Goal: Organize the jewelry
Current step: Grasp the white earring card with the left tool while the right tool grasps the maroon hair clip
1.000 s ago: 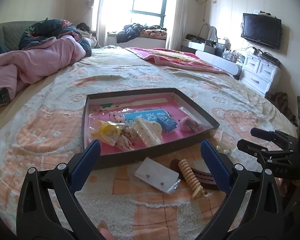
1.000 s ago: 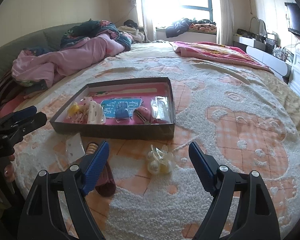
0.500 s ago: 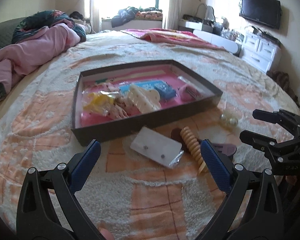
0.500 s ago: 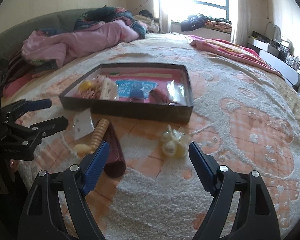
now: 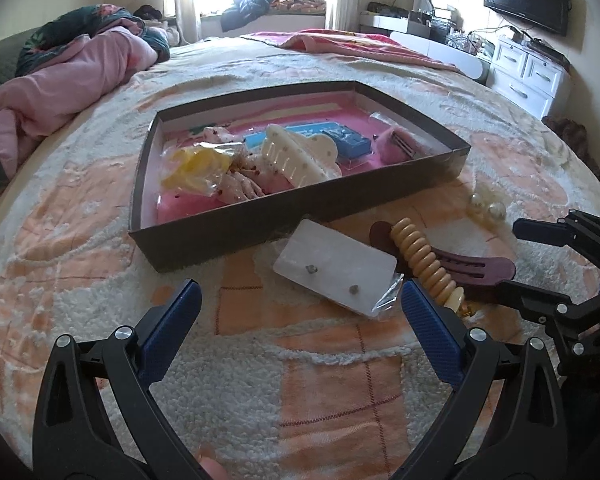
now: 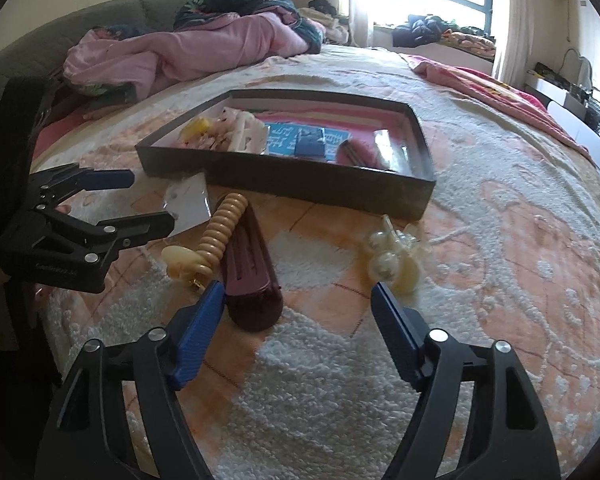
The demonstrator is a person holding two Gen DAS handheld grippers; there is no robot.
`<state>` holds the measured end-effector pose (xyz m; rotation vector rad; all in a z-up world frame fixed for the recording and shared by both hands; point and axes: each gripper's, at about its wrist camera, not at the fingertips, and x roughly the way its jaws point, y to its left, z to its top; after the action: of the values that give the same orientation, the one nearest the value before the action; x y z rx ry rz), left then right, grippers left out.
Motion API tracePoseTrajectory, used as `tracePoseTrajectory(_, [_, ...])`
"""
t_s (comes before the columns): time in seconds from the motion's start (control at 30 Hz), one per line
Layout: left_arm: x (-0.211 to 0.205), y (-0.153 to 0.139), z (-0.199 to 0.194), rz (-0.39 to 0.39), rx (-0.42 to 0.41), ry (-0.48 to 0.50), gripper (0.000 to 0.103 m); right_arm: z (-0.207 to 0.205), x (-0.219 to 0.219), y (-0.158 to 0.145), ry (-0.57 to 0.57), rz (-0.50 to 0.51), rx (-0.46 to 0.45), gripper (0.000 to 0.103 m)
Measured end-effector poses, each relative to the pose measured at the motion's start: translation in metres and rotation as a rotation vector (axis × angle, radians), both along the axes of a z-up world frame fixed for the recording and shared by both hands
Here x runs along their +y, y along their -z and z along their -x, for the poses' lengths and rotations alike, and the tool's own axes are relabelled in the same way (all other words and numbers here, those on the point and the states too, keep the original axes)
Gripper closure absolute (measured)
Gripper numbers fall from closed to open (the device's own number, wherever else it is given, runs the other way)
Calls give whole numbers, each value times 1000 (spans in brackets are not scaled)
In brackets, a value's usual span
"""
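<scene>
A dark box (image 5: pixel 300 212) (image 6: pixel 300 184) with a pink lining lies on the bed and holds hair clips and small packets. In front of it lie a white earring card (image 5: pixel 336 268) (image 6: pixel 188 200), a beige spiral hair tie (image 5: pixel 424 260) (image 6: pixel 220 236), a maroon hair clip (image 5: pixel 472 268) (image 6: pixel 250 264) and a pearl clip (image 5: pixel 486 206) (image 6: pixel 392 260). My left gripper (image 5: pixel 300 292) (image 6: pixel 140 200) is open just short of the card. My right gripper (image 6: pixel 298 292) (image 5: pixel 540 264) has its jaws closing. The maroon clip's near end shows between its fingers, and no pad presses on it.
The bed has a fluffy cream and orange blanket (image 6: pixel 500 240). A crumpled pink quilt (image 5: pixel 60 92) lies at the far left, white drawers (image 5: pixel 528 76) and a TV stand beyond the bed's right side. A person's fingertip (image 5: pixel 210 468) shows at the bottom edge.
Both grippers have sunk towards the bed and tilted further down, so the loose items look closer. The right gripper's jaws have narrowed a little.
</scene>
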<state>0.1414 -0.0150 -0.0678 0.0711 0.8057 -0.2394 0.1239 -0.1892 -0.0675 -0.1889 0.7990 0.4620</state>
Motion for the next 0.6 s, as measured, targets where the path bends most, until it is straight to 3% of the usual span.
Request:
tracePoseTrajectory(0.33, [-1, 7, -7, -5, 19, 23, 12, -5, 16, 8, -74, 21, 3, 50])
tracePoseTrajectory(0.47, [-2, 9, -12, 1, 30, 29, 12, -6, 20, 10, -109, 17, 0, 68])
tracePoseTrajectory(0.6, [-5, 11, -16, 1, 37, 39, 12, -8, 18, 9, -102, 7, 2, 69])
